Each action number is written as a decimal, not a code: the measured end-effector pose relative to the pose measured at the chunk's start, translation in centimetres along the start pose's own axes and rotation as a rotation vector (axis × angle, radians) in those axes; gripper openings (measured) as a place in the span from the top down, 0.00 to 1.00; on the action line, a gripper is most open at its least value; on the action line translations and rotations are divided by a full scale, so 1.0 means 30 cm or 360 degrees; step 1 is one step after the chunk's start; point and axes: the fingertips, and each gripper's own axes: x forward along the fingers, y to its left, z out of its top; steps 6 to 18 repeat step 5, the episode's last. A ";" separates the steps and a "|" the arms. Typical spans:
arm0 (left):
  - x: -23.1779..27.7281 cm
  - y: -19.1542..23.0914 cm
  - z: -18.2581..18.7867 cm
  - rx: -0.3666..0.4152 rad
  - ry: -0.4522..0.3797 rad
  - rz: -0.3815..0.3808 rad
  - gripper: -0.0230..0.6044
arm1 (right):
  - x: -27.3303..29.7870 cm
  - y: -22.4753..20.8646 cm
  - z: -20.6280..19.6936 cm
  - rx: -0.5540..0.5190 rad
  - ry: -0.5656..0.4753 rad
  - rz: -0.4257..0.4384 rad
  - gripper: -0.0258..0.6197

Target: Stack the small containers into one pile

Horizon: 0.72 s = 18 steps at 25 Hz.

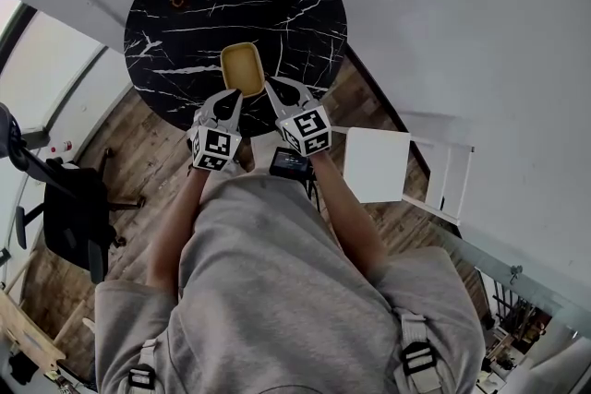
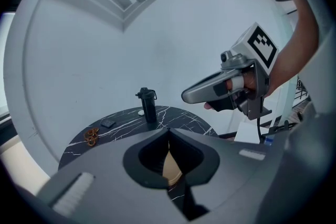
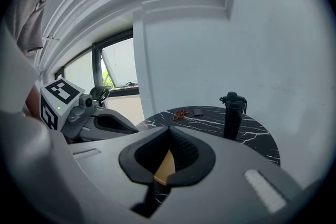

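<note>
Yellow open-topped container (image 1: 242, 67) with rounded corners, at six o'clock on black marble table (image 1: 277, 5), left gripper (image 1: 235, 99) and right gripper (image 1: 273, 90) closed, empty, beside its near rim

Yellow rectangular plastic container (image 1: 242, 67) sits at near edge of round black marble table (image 1: 295, 23) — black bottle (image 3: 232, 114) far behind.

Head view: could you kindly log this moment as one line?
yellow rectangular container: near edge of black marble round table | left gripper: shut, by it | right gripper: shut, by it
</note>
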 end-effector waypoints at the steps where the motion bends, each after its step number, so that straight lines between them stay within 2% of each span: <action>1: 0.005 0.002 -0.002 0.0006 0.0007 0.0000 0.96 | 0.002 -0.001 0.002 0.0003 -0.0003 0.0005 0.94; 18: 0.029 0.007 -0.008 0.0027 0.0034 -0.0011 0.96 | 0.014 -0.012 0.008 0.0018 -0.0010 0.0021 0.94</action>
